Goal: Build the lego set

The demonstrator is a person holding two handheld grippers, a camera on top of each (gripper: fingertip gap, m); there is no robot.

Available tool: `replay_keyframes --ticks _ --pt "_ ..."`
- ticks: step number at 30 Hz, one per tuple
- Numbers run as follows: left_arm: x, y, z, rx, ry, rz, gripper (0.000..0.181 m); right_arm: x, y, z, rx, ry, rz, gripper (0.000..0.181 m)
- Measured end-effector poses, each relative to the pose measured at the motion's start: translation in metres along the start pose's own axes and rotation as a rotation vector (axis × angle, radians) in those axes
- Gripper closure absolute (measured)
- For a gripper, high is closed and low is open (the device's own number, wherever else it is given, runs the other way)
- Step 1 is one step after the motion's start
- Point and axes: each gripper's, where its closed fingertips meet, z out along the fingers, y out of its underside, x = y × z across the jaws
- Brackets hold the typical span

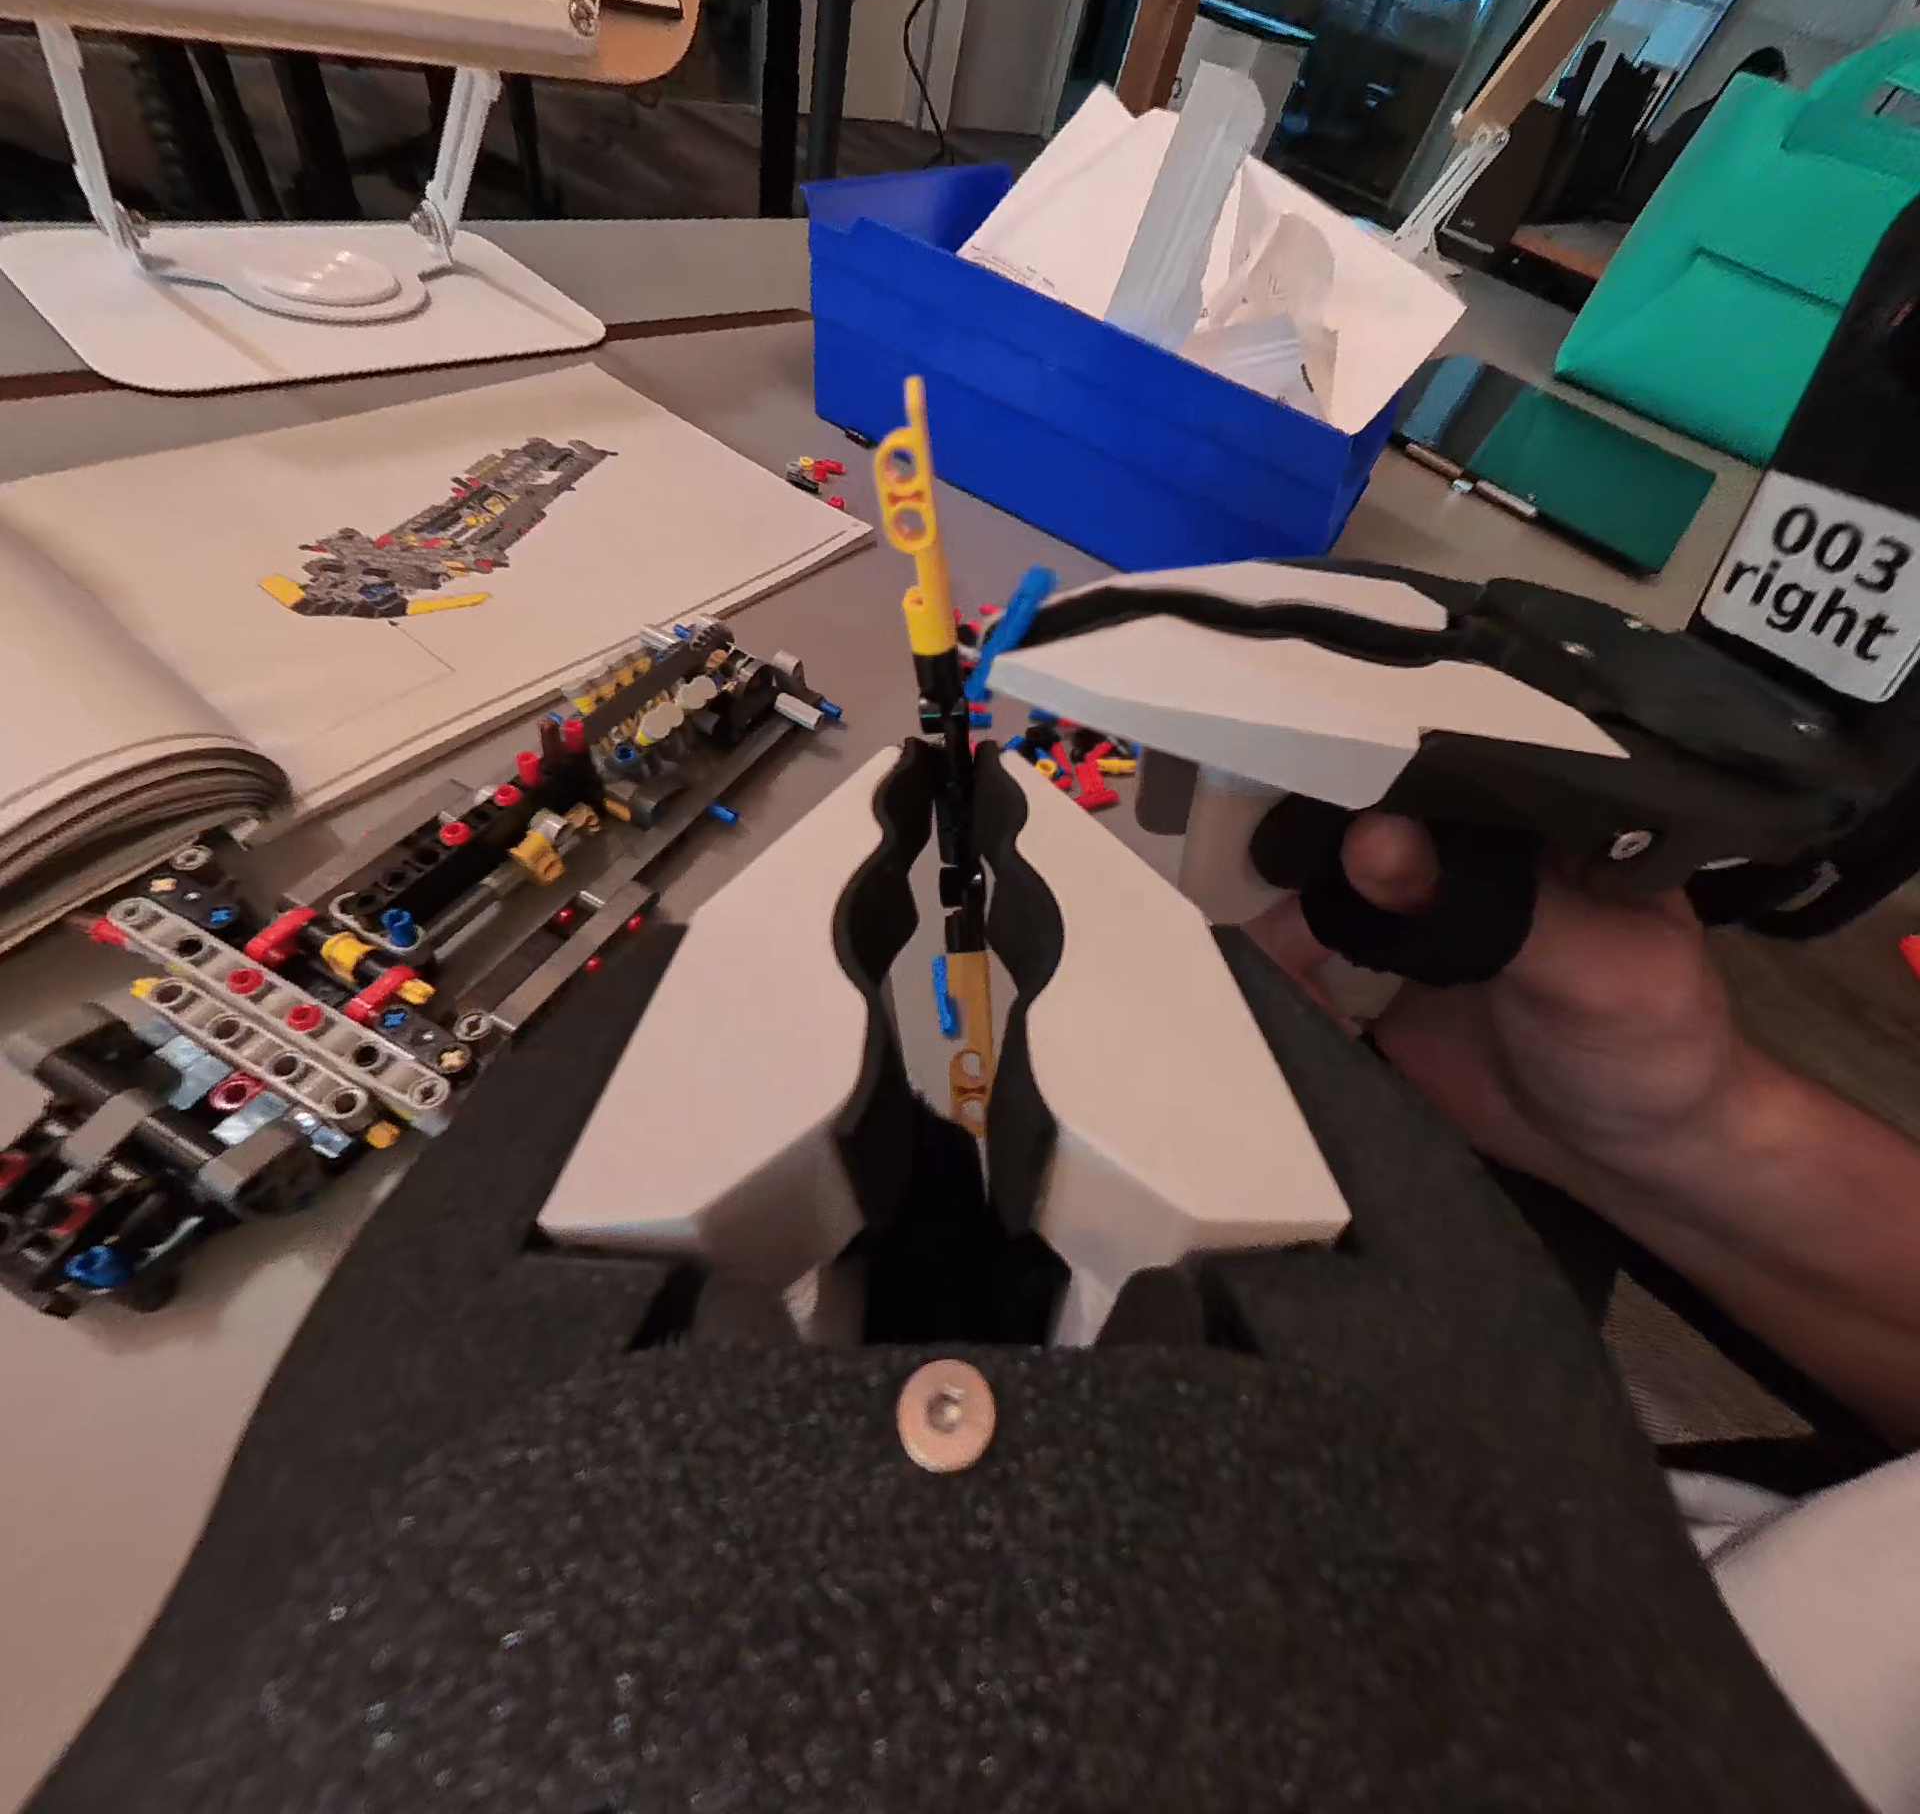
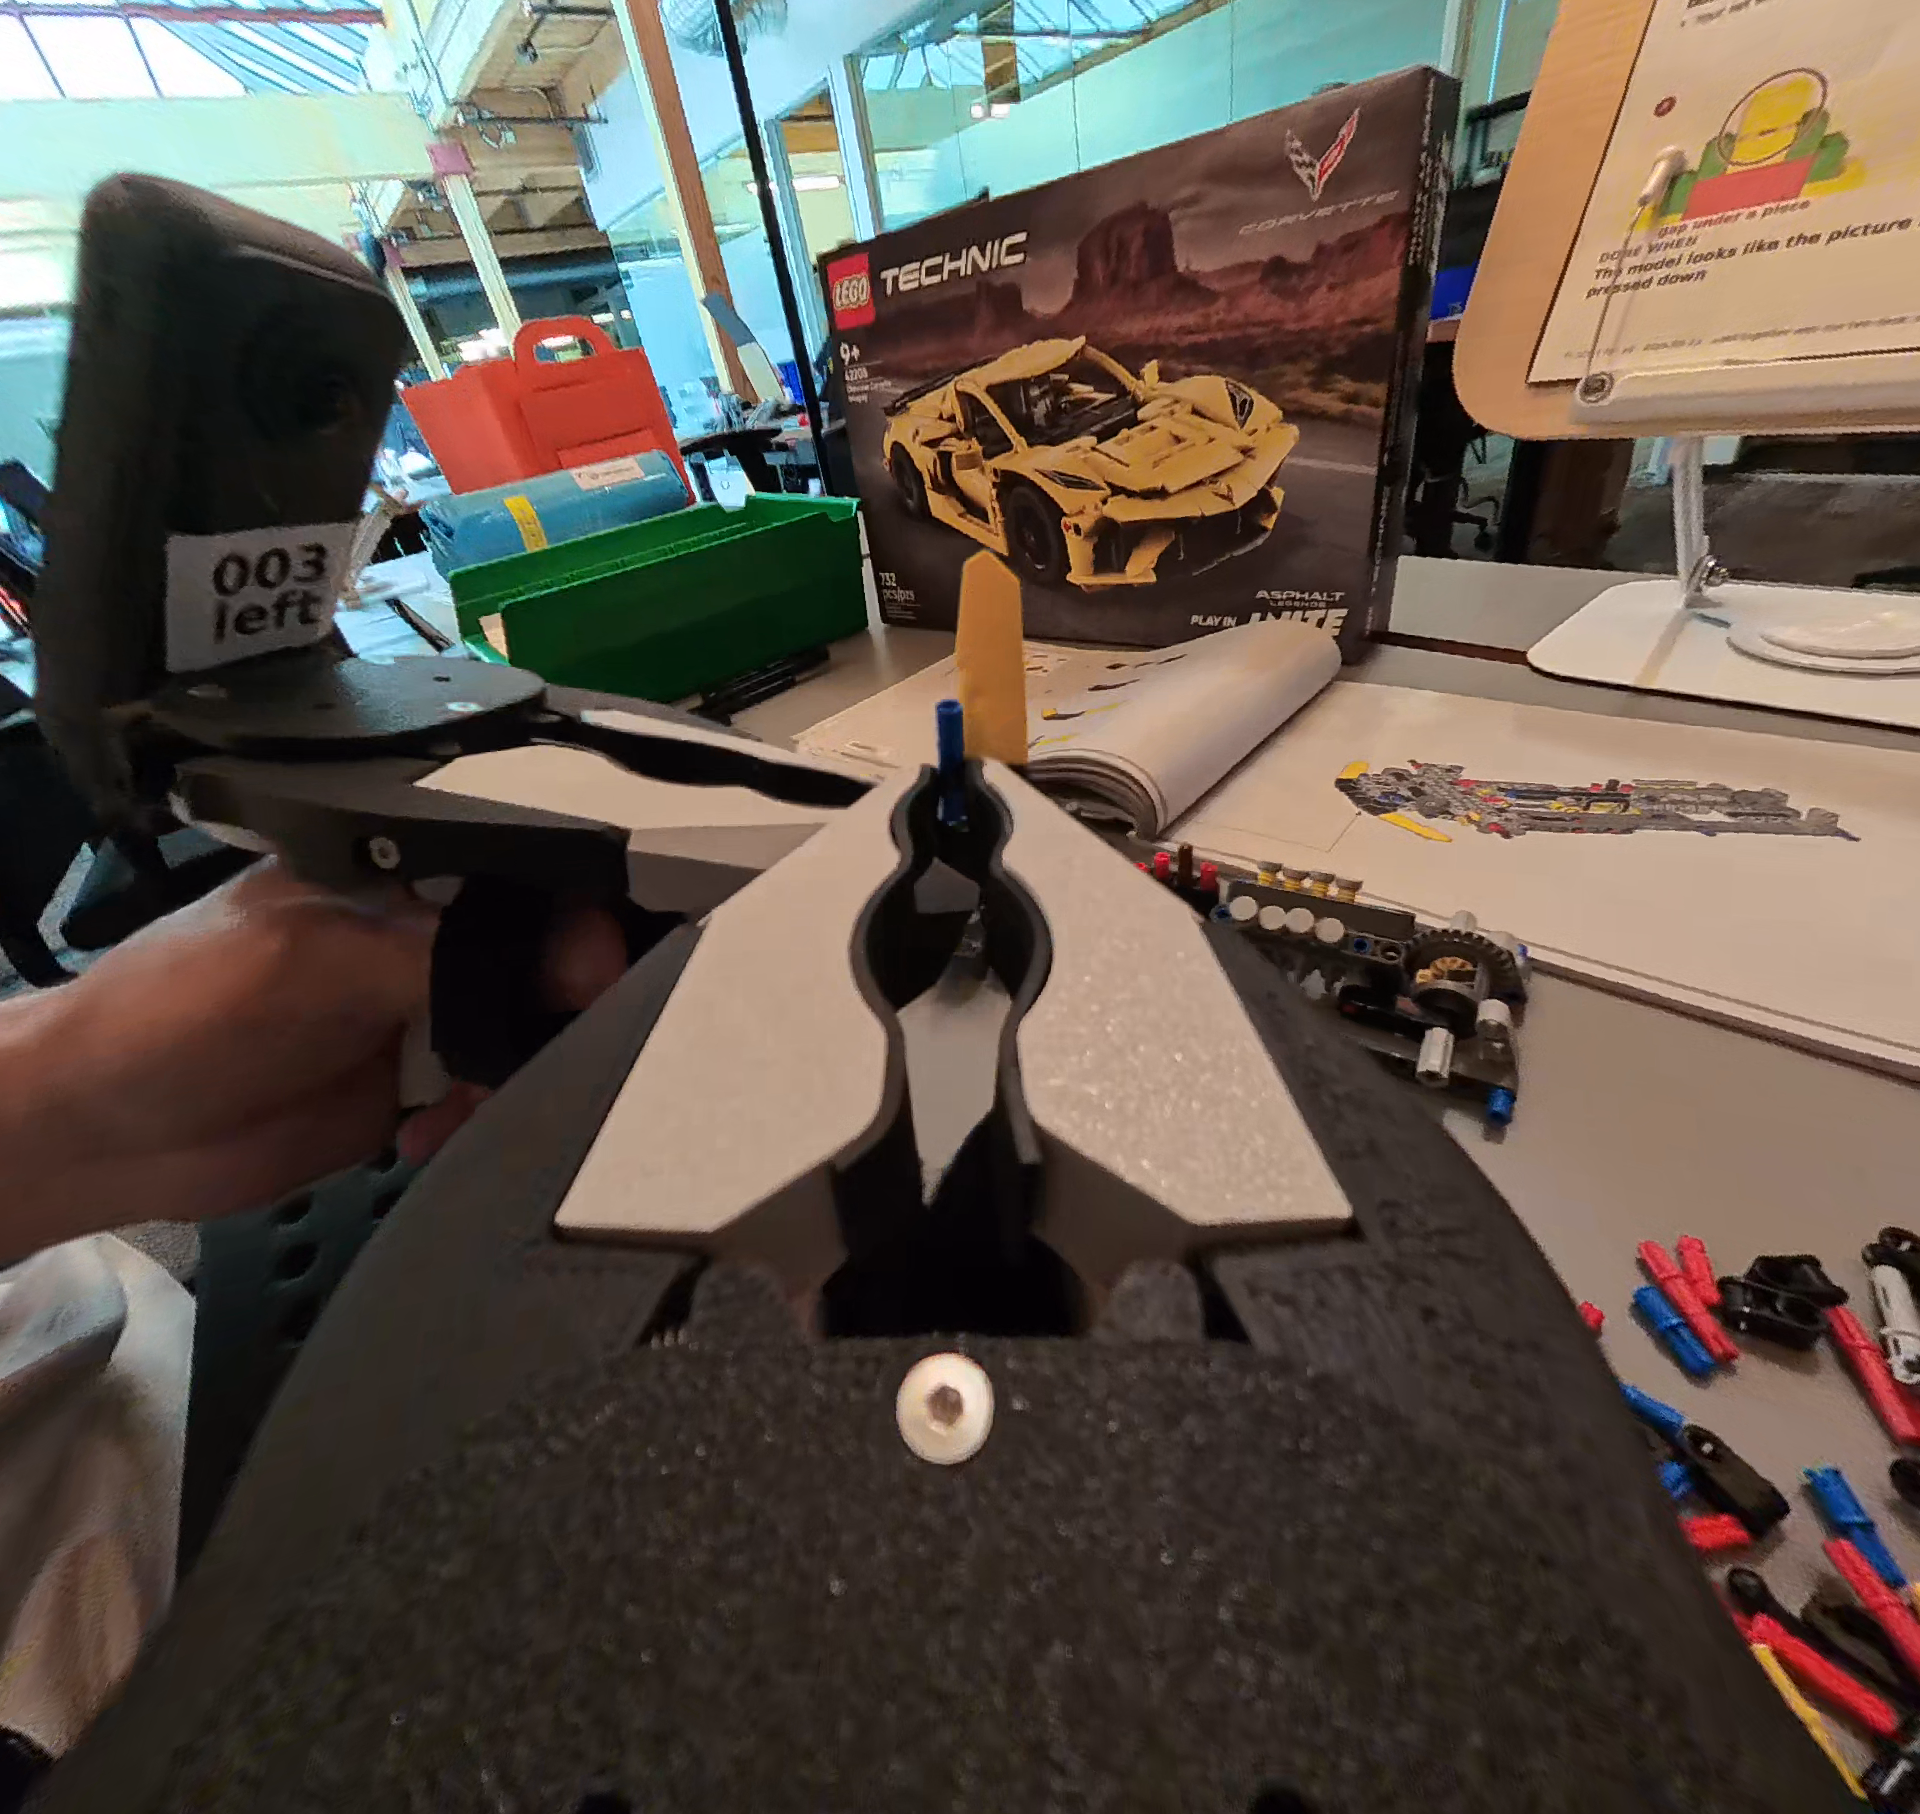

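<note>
nearby, left gripper clamps yellow-black beam; right gripper pinches blue pin; chassis beside

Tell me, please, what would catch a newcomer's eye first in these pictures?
First the left gripper, shut on a thin yellow-and-black piece that stands upright mid-frame, with the right gripper beside it pinching a blue pin. Next, the half-built chassis lying on the table left of them, below the open manual. Behind, the set's box with a yellow car stands upright, and a blue bin holds white bags.
</note>
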Motion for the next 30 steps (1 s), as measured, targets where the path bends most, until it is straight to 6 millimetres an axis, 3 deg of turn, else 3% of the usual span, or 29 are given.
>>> replay_keyframes --ticks 2,5,10,30 --pt "0.005 0.001 0.002 -0.007 0.045 -0.053 0.175 -0.001 -0.012 -0.005 0.073 -0.014 -0.003 0.178" --pt "0.010 0.001 0.004 -0.003 0.082 -0.096 0.175 0.000 -0.006 -0.002 0.048 -0.010 -0.015 0.177" --pt "0.002 -0.010 0.000 0.023 0.050 -0.072 0.174 -0.003 -0.003 0.000 0.029 -0.019 -0.017 0.177" --pt "-0.009 -0.004 -0.004 0.019 -0.049 0.061 0.174 -0.001 0.005 0.003 -0.023 0.004 -0.009 0.178"
